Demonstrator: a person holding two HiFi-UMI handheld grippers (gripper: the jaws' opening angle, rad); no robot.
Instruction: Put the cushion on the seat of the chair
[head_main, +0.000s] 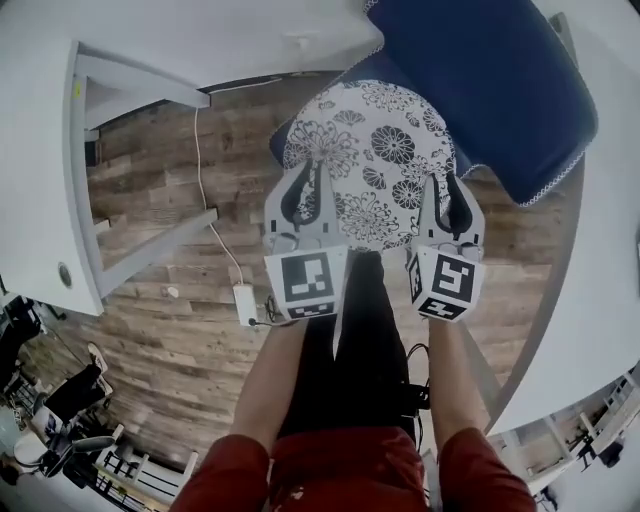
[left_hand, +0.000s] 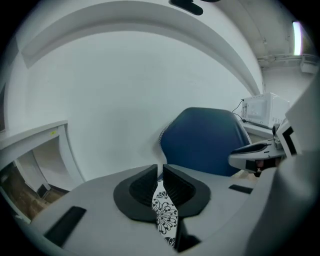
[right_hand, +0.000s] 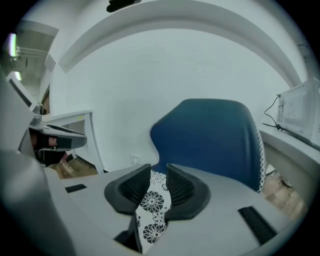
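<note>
A round white cushion (head_main: 372, 160) with black flower print is held level over the seat of the blue chair (head_main: 490, 80). My left gripper (head_main: 306, 192) is shut on the cushion's near left edge, and the fabric (left_hand: 165, 216) shows pinched between its black pads. At the near right edge my right gripper (head_main: 446, 196) is shut on the cushion too, with printed cloth (right_hand: 152, 210) between its jaws. The chair's blue backrest (right_hand: 210, 140) rises just beyond both grippers. Most of the seat is hidden under the cushion.
A white desk (head_main: 40, 150) with a frame stands at the left, another white desk surface (head_main: 600, 260) curves along the right. A white cable and power strip (head_main: 245, 303) lie on the wooden floor. A white microwave (left_hand: 265, 109) sits on the right desk.
</note>
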